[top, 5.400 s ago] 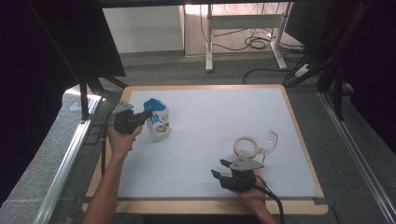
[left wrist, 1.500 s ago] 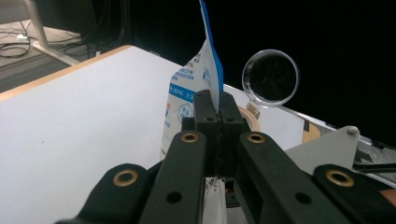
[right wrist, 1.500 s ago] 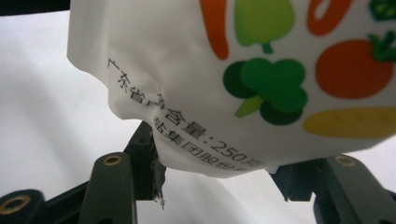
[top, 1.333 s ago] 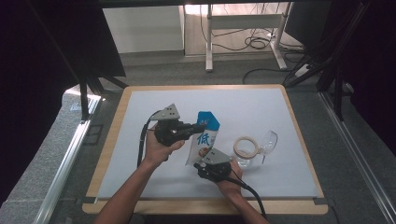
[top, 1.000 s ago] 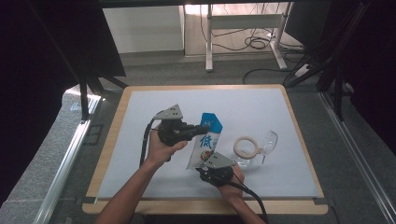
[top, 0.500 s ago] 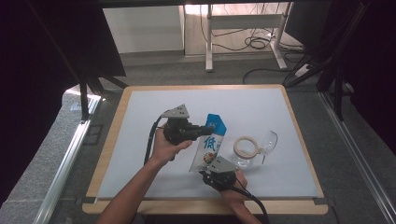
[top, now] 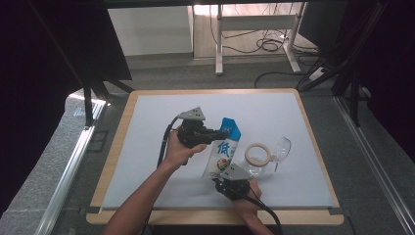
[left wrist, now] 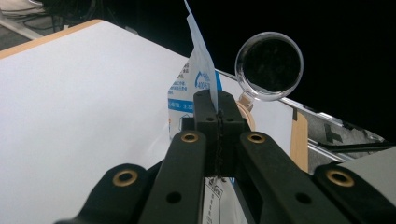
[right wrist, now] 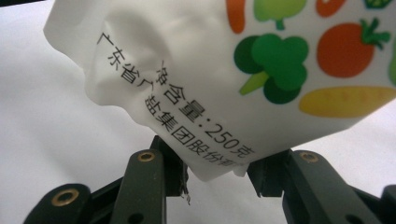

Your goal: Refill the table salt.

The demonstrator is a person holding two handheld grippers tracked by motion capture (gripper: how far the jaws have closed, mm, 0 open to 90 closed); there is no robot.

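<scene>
A white and blue pouch (top: pixel 222 152) with printed vegetables hangs tilted above the middle of the table. My left gripper (top: pixel 221 133) is shut on its thin top edge (left wrist: pixel 198 79), the jaws flat together around it (left wrist: pixel 218 105). My right gripper (top: pixel 219 174) comes up from the near edge under the pouch. Its jaws have just been closing, and the pouch's crumpled bottom corner (right wrist: pixel 224 70) sits between the pads (right wrist: pixel 217 175), touching both.
A roll of tape (top: pixel 258 154) lies right of the pouch. A clear stemmed glass (top: pixel 280 149) lies on its side beside the roll, its round rim (left wrist: pixel 269 65) beyond the pouch. The white mat (top: pixel 147 147) has a wooden border.
The left hand has carried the pouch a little to the right. The right gripper has followed under its bottom corner. Several seconds ago the pouch stood at the back left.
</scene>
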